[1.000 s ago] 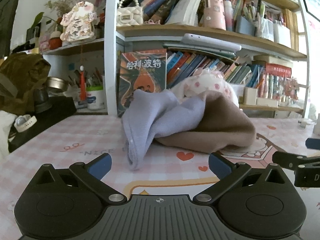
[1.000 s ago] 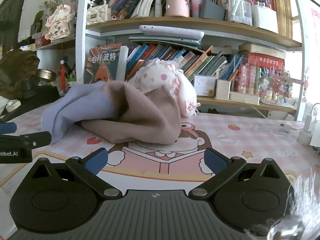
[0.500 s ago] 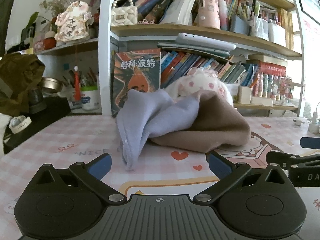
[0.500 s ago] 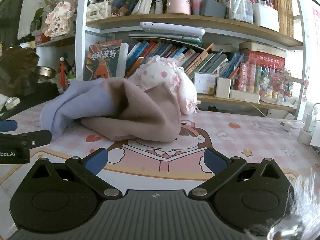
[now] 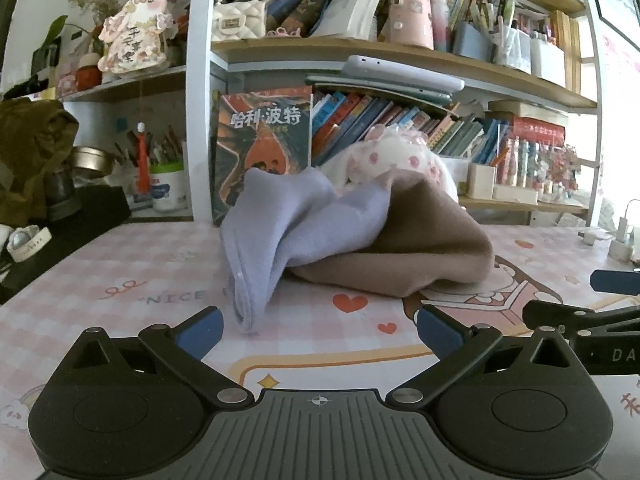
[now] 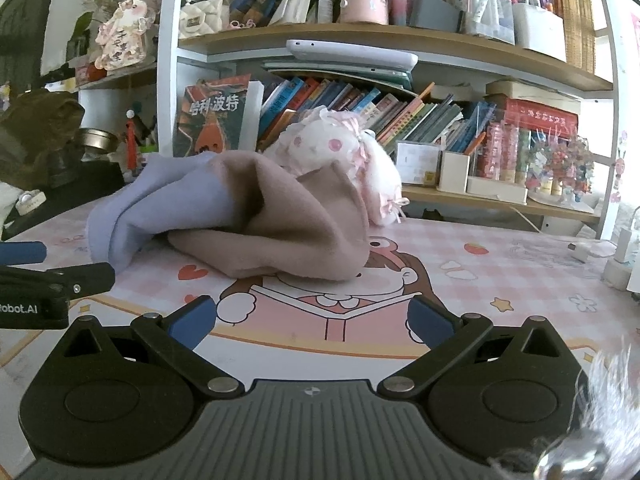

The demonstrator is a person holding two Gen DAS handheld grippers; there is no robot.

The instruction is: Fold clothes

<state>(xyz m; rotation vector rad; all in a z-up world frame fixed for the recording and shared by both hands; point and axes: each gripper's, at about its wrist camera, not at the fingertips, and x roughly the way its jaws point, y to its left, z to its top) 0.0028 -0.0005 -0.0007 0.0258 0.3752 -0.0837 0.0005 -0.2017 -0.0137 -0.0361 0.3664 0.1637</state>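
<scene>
— On the worktop [image 5: 120,280], where's the garment [image 5: 320,236]?
— Crumpled mid-mat, lilac and brown, before the bookshelf [image 6: 400,40].
— The fingers?
— Left gripper [image 5: 318,326] and right gripper [image 6: 310,316] both spread apart, empty.

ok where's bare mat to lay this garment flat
Bare mat lies right of the crumpled garment, toward the charger, and between the garment and both open grippers, left, right. Behind it, the plush and bookshelf crowd in.
</scene>
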